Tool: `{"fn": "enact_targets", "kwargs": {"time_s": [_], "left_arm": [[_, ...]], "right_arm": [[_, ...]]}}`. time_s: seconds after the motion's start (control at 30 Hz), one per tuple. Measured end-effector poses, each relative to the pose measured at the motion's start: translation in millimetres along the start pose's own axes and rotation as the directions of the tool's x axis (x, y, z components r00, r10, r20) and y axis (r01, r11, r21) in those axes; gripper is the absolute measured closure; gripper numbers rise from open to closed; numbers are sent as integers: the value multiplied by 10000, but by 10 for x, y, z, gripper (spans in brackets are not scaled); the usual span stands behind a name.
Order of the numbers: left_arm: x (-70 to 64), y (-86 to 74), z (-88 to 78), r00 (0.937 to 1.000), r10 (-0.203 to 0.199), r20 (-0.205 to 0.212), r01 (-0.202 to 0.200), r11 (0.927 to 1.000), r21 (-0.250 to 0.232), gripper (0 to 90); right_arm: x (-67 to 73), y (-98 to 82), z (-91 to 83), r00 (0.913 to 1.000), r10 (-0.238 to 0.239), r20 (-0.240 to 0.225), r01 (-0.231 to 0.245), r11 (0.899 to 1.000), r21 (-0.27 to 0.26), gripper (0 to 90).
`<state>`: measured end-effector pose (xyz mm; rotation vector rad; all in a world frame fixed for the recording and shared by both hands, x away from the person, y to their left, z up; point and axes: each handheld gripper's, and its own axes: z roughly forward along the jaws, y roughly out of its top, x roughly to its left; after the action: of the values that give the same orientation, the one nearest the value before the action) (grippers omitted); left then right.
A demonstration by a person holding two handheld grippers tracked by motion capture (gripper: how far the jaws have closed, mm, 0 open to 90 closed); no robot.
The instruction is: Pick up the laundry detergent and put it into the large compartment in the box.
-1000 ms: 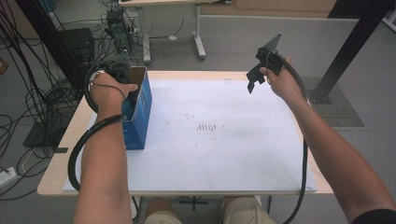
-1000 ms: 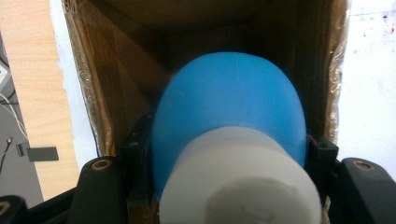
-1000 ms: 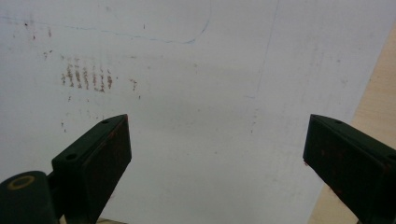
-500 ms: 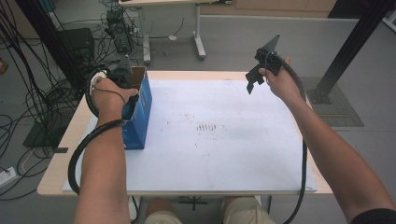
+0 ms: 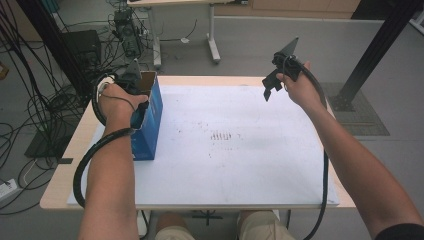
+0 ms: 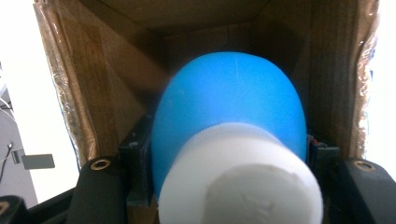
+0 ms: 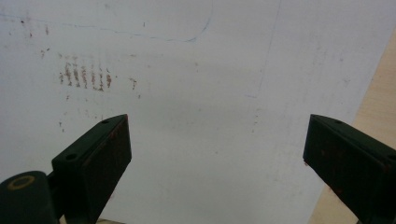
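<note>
Where box (image 5: 148,117) walls crowd (blue bulb (image 6: 229,116))

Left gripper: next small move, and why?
Probably lift straight up. The left gripper is shut on a blue and white object inside the open box, cardboard walls close on both sides. The right gripper is open, over the white sheet.

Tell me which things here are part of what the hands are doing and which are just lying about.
In use:
- left gripper, shut on the blue and white object
- blue box, open top, which the left gripper reaches into
- right gripper, open, held above the white sheet

Lying about:
- brown smudges on the sheet
- cables on the floor
- far table
</note>
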<state>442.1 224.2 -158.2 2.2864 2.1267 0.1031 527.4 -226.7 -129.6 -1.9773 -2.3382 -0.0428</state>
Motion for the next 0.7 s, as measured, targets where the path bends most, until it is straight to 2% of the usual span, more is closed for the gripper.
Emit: {"fn": "enact_targets", "kwargs": {"time_s": [0.7], "left_arm": [[-17,0,2,10000,-1,-38,1,10000,-16,373]], "right_arm": [[-18,-25,-20,10000,49,-16,-49,10000,-60,76]]}}
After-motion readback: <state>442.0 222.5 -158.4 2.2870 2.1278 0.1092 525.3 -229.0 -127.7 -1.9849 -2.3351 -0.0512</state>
